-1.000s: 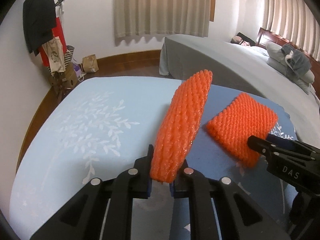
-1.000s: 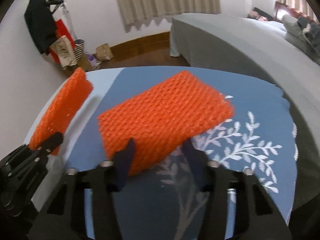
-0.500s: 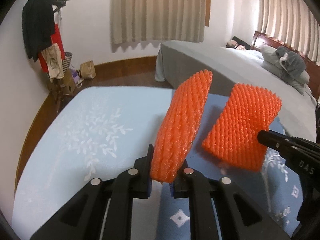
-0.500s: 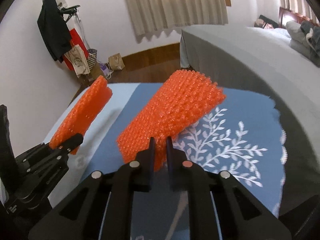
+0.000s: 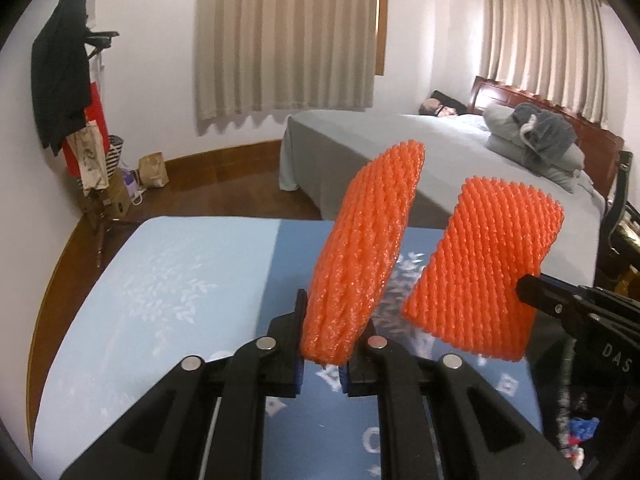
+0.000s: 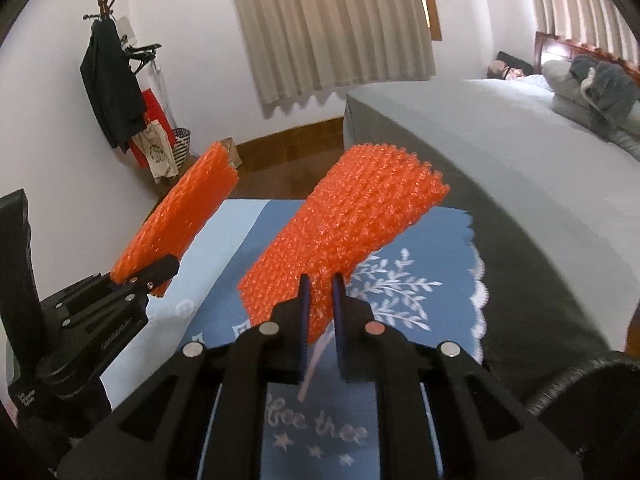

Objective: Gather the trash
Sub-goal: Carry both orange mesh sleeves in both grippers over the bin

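My left gripper (image 5: 323, 354) is shut on an orange foam net sleeve (image 5: 364, 252) and holds it upright above the blue tablecloth (image 5: 160, 280). My right gripper (image 6: 320, 300) is shut on a second orange foam net sleeve (image 6: 344, 232), lifted off the cloth. In the left wrist view the second sleeve (image 5: 488, 272) hangs just right of the first, with the right gripper (image 5: 532, 292) clamped on its lower right edge. In the right wrist view the first sleeve (image 6: 180, 220) and the left gripper (image 6: 156, 276) are at the left.
A grey bed (image 5: 400, 148) with pillows (image 5: 532, 140) stands behind the table. A coat rack with clothes and bags (image 5: 68, 100) is at the far left by the wall. Something colourful (image 5: 580, 432) lies low at the right, beside the table edge.
The right gripper shut on the second sleeve, which lay on the cloth, and lifted it. Both grippers have risen, each with its sleeve; the left kept its grip.
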Tool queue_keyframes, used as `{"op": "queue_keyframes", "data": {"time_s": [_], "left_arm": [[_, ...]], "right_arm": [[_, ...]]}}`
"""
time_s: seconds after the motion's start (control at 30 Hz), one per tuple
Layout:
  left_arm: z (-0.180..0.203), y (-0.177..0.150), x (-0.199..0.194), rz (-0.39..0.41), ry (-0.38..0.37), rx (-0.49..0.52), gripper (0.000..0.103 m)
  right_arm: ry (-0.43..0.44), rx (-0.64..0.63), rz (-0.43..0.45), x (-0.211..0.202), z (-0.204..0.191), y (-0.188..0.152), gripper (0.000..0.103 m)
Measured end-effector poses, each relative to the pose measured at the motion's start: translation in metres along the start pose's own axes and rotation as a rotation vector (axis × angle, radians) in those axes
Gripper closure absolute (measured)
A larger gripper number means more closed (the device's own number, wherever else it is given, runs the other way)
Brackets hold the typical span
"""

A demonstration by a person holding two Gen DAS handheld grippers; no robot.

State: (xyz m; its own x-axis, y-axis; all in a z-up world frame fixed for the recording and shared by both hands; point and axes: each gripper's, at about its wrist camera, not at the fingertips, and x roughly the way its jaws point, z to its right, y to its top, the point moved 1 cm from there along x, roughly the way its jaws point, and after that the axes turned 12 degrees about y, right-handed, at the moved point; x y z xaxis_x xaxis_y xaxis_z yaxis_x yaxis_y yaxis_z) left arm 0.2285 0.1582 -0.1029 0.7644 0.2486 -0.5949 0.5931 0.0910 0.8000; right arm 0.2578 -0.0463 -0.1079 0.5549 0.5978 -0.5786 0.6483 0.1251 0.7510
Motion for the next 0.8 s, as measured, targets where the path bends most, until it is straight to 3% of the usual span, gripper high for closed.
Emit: {"op": "queue_keyframes", "data": {"time_s": [0.5, 0.8], "left_arm": [[0.079, 0.002, -0.078, 0.081, -0.182, 0.101, 0.090], [0.134, -0.006, -0.115, 0.105, -0.288, 0.162, 0.090]], "right_arm": [[-0.138, 0.031, 0.077, -0.129, 0.023, -0.034, 0.093], [-0.214, 0.057, 0.110, -0.183, 0.039, -0.057, 0.093]]}}
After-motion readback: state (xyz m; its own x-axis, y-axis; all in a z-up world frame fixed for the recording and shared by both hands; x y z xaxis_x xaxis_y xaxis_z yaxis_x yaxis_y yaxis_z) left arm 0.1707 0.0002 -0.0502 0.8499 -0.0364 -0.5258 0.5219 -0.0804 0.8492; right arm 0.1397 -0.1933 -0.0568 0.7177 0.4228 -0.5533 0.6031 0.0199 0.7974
